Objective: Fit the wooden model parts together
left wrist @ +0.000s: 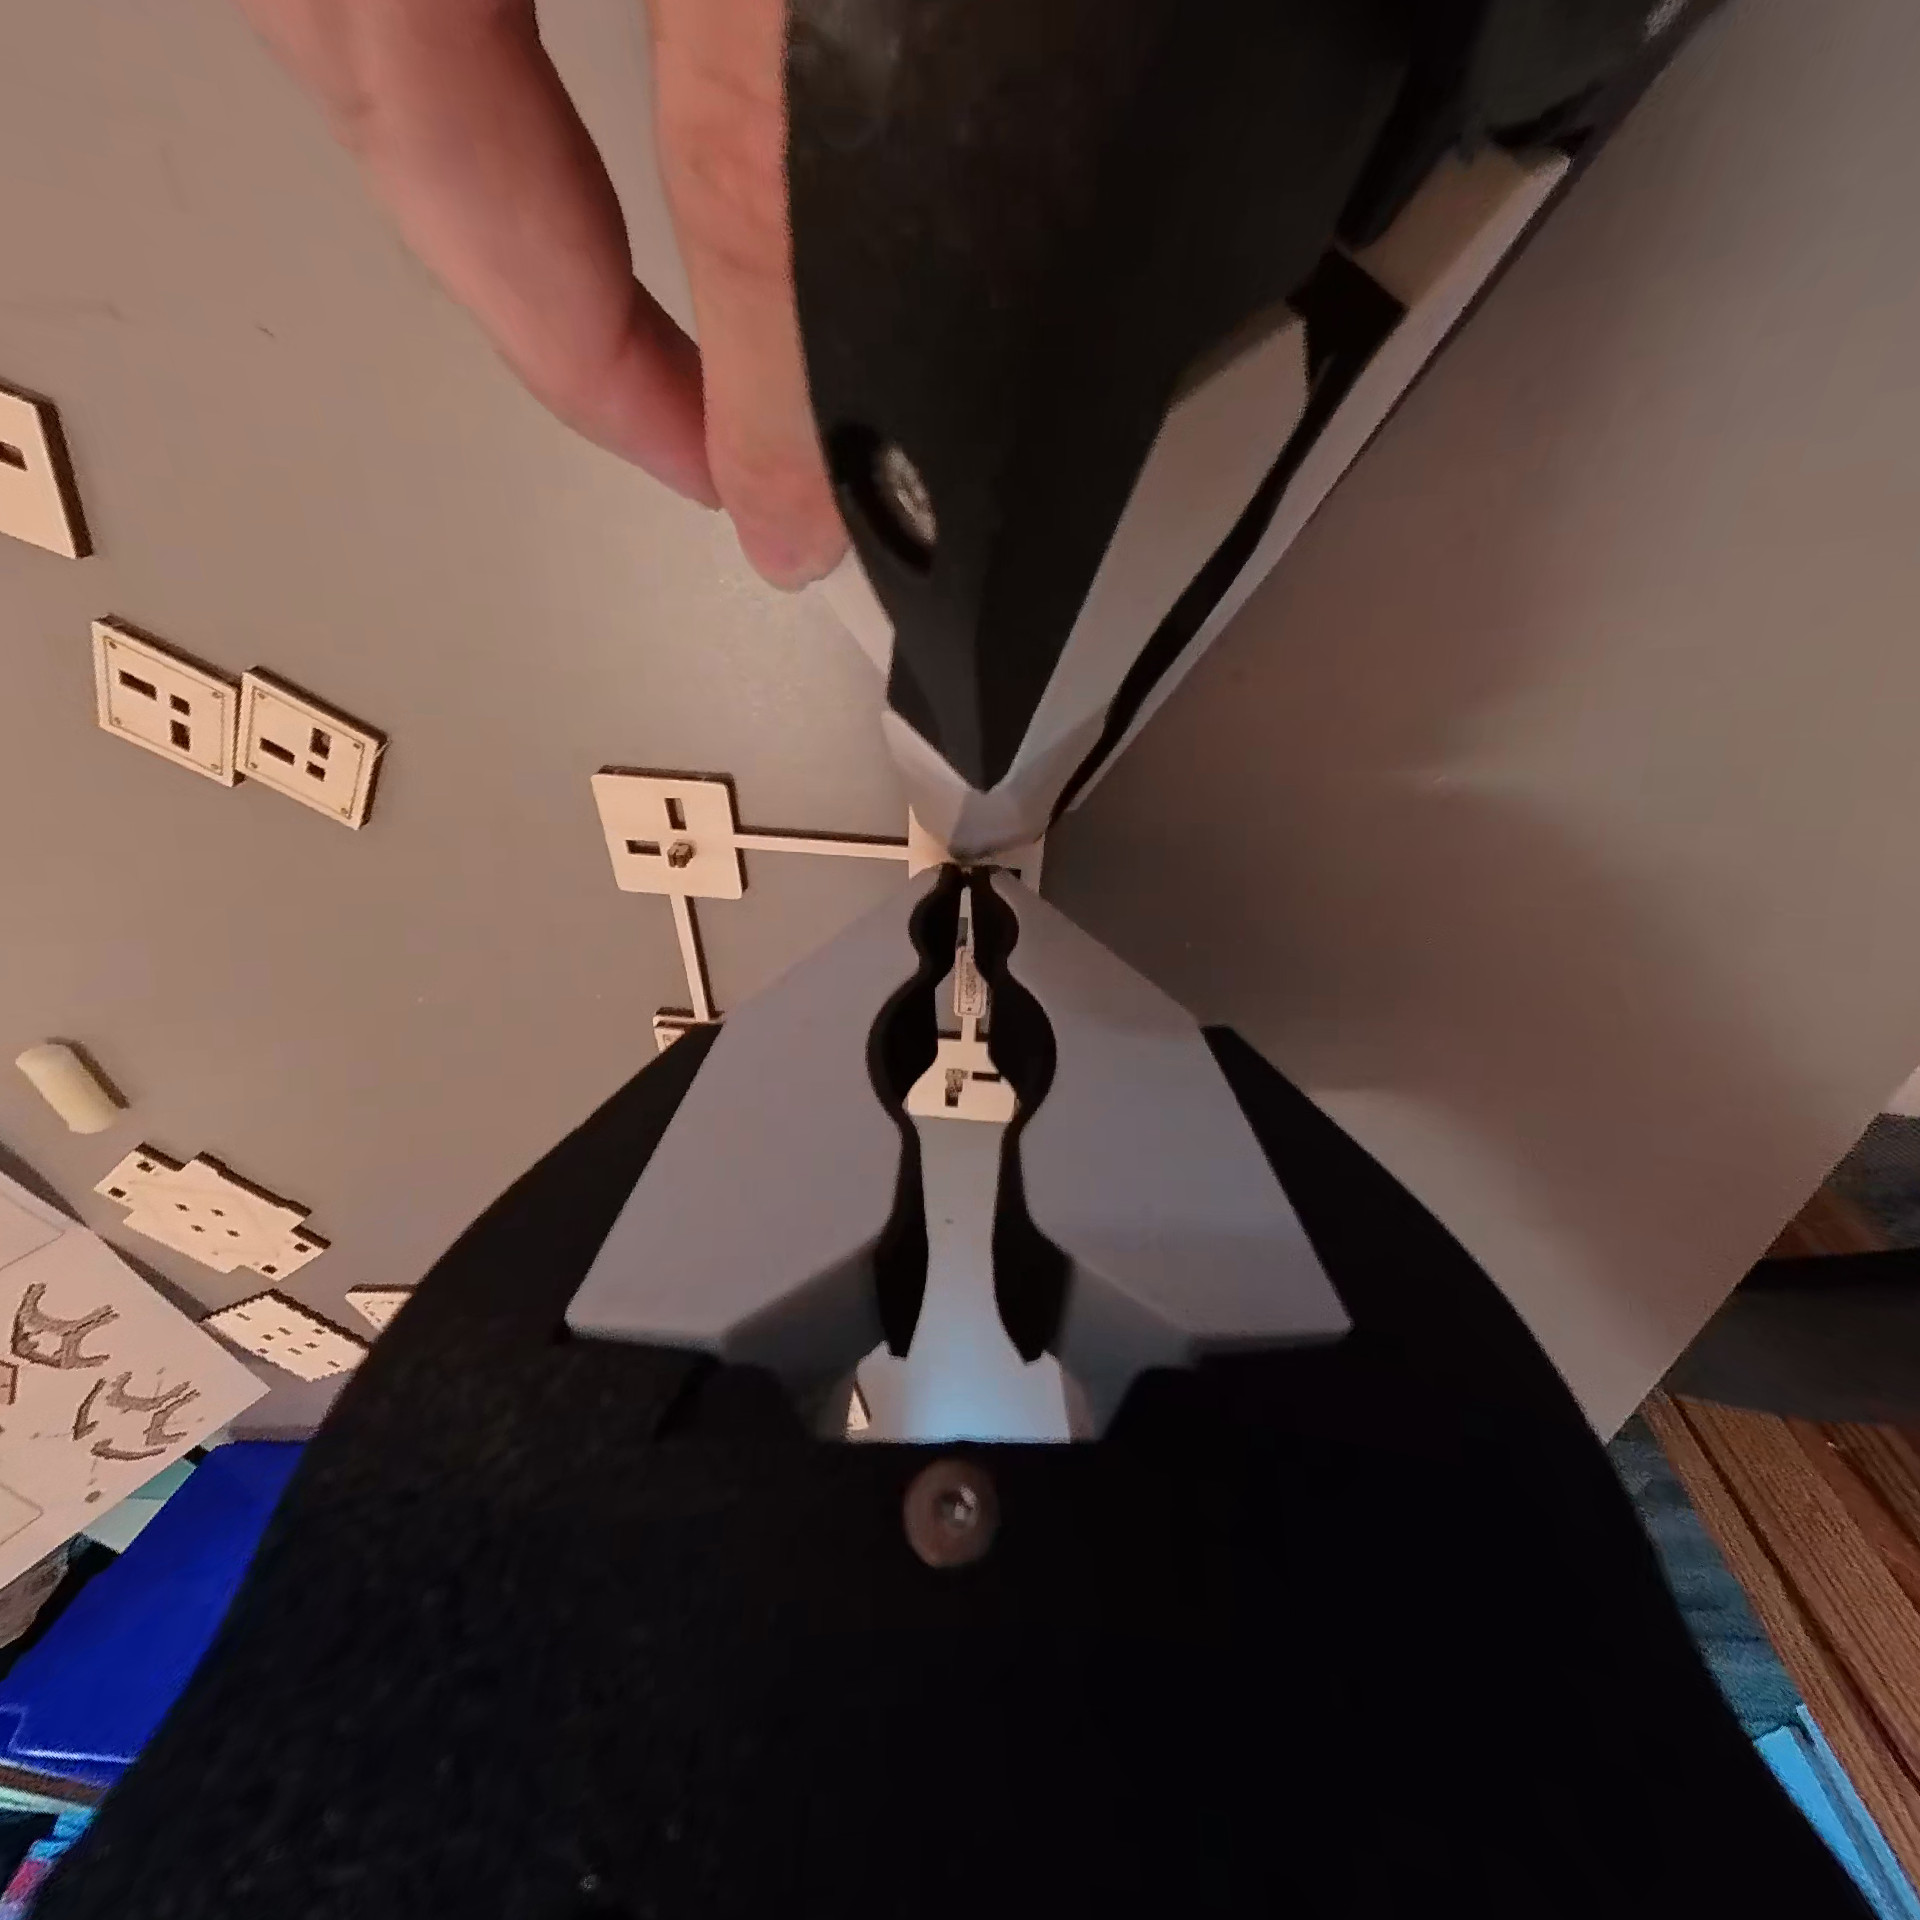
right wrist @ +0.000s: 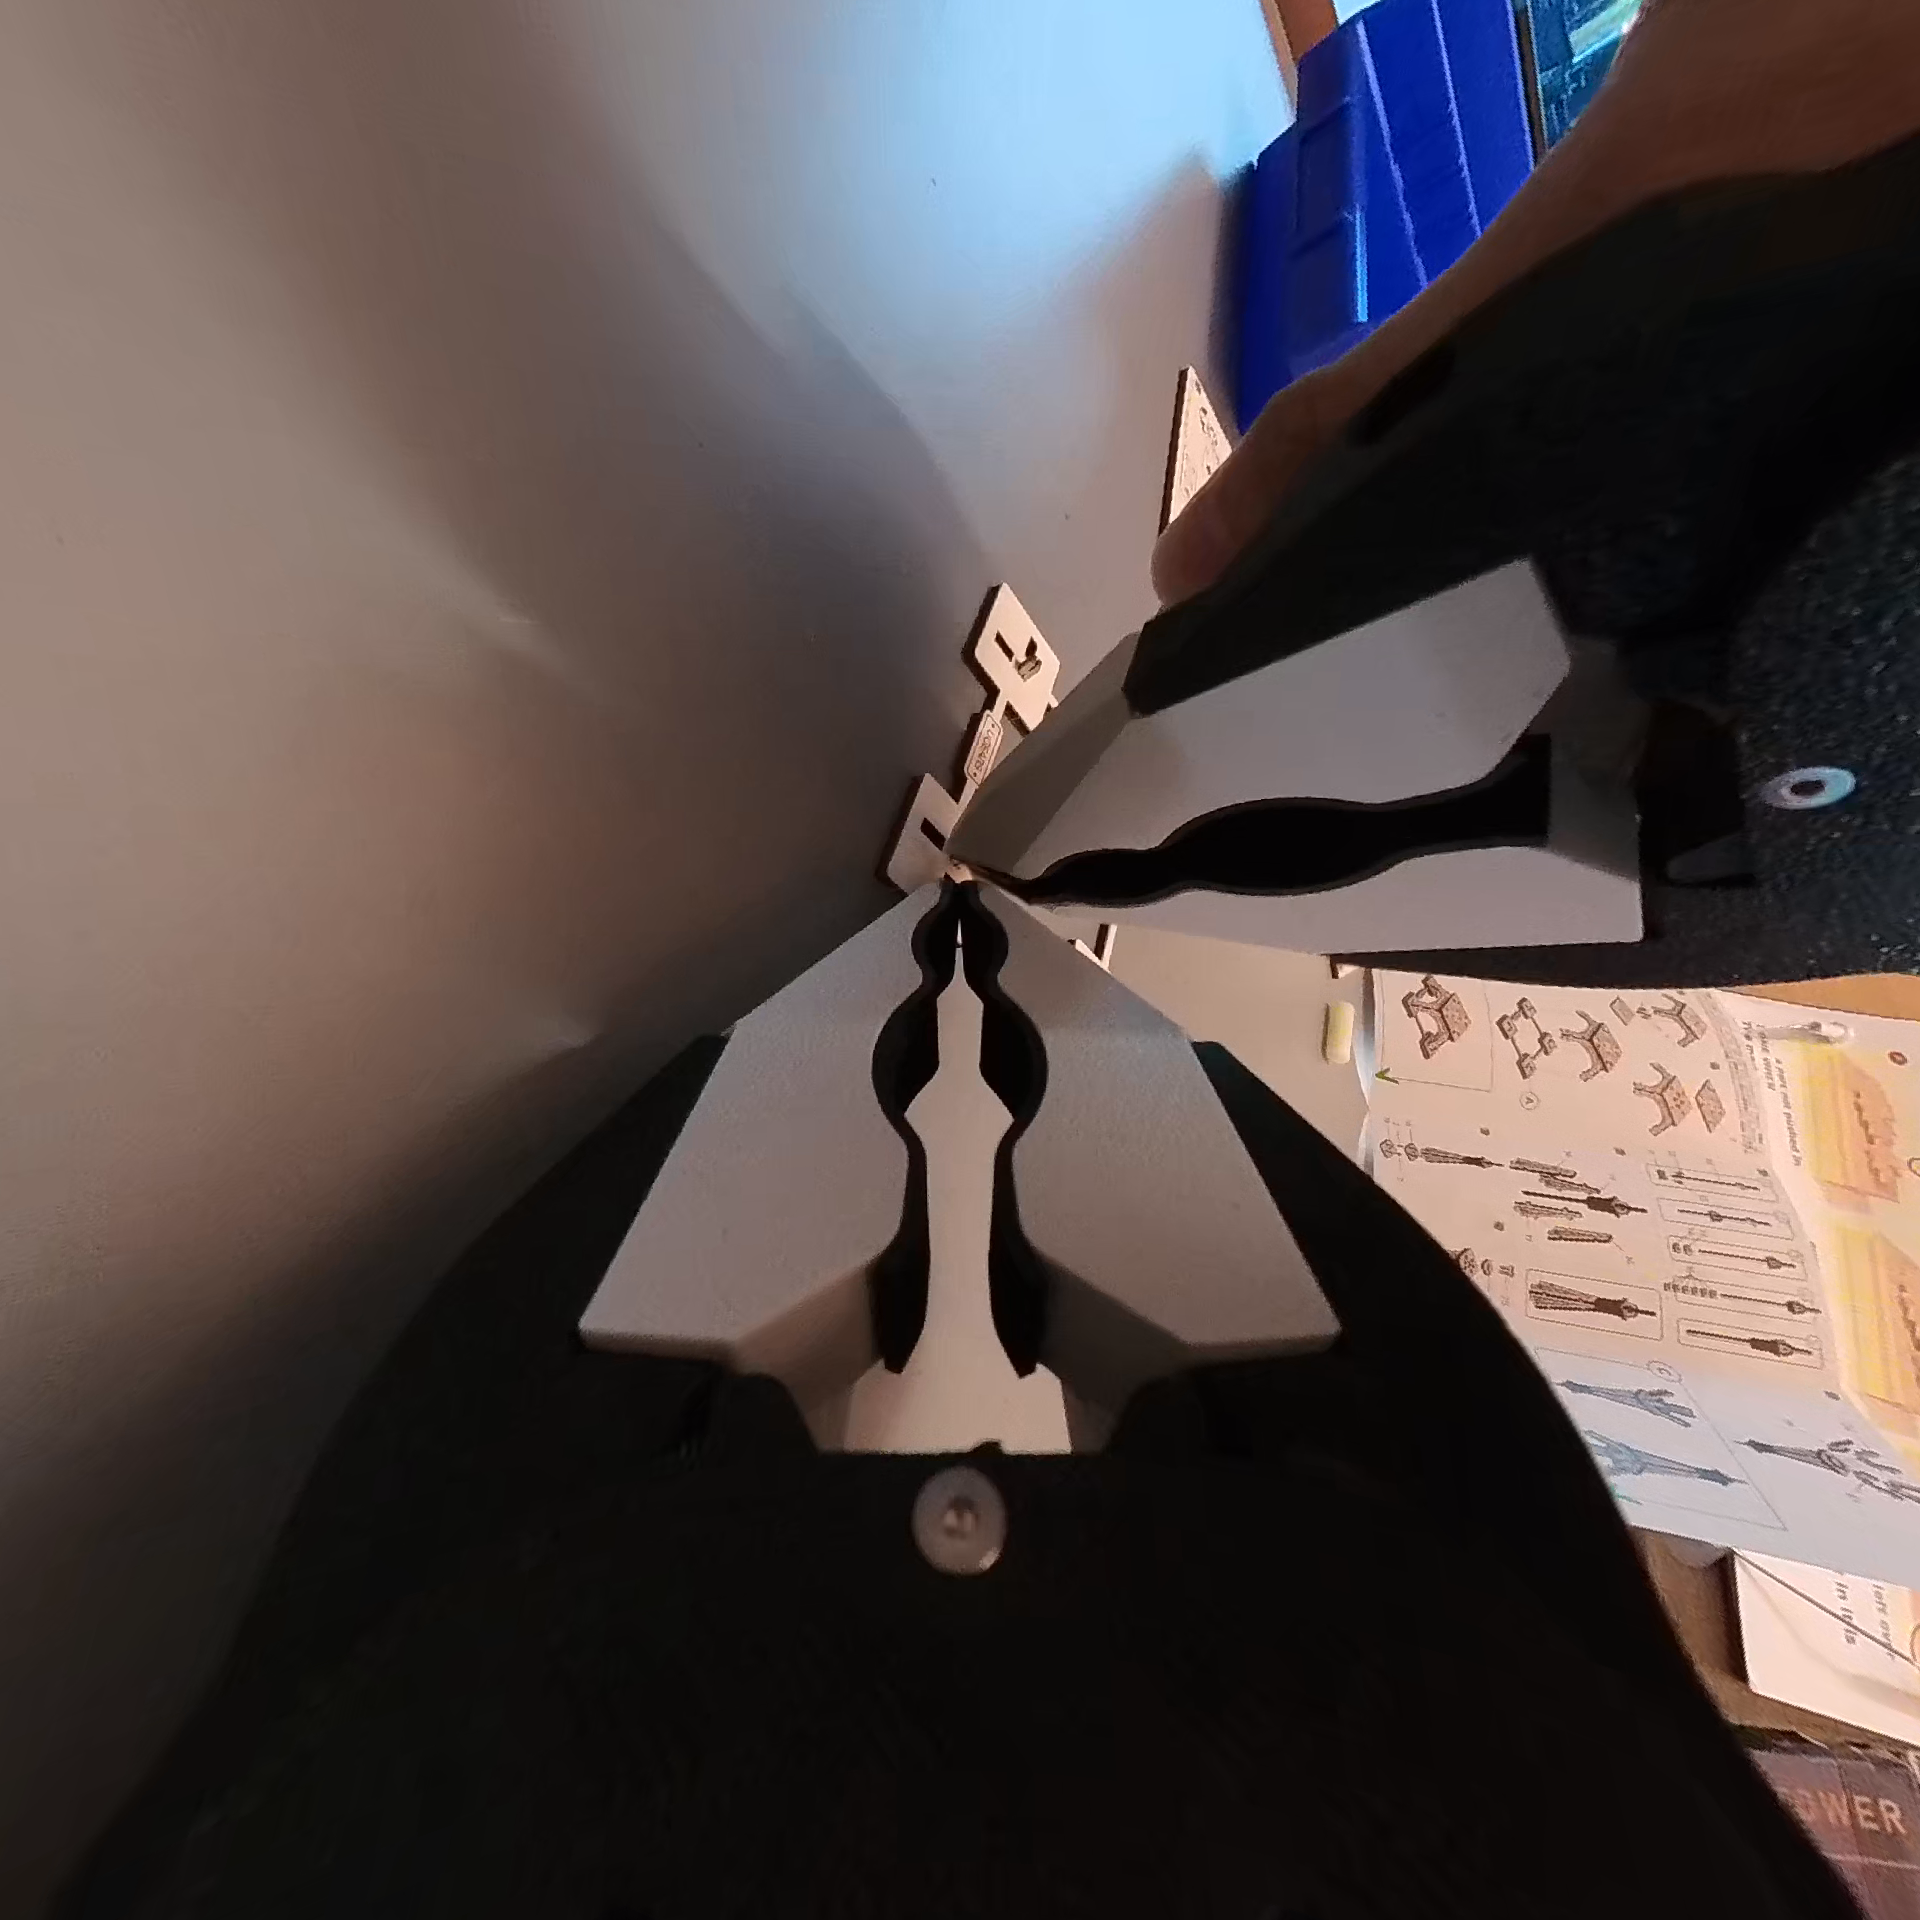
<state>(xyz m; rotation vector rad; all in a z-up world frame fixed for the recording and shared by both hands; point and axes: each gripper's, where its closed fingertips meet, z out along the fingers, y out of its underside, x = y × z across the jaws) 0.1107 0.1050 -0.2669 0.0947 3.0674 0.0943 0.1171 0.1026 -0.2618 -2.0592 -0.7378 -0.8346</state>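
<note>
Both grippers, the left gripper (left wrist: 961, 868) and right gripper (right wrist: 954, 883), are meeting with jaws nearly together at one corner of the wooden frame (left wrist: 670, 831) lying mid-counter, probably seating a small part; next comes a careful, aligned press.

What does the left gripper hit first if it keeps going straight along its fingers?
Probably the right gripper: its tip sits just beyond the left gripper, over one corner of the wooden frame. Depth is unclear.

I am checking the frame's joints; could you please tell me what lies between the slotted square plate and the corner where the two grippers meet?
A thin wooden strip joins them, seen in the left wrist view.
</note>
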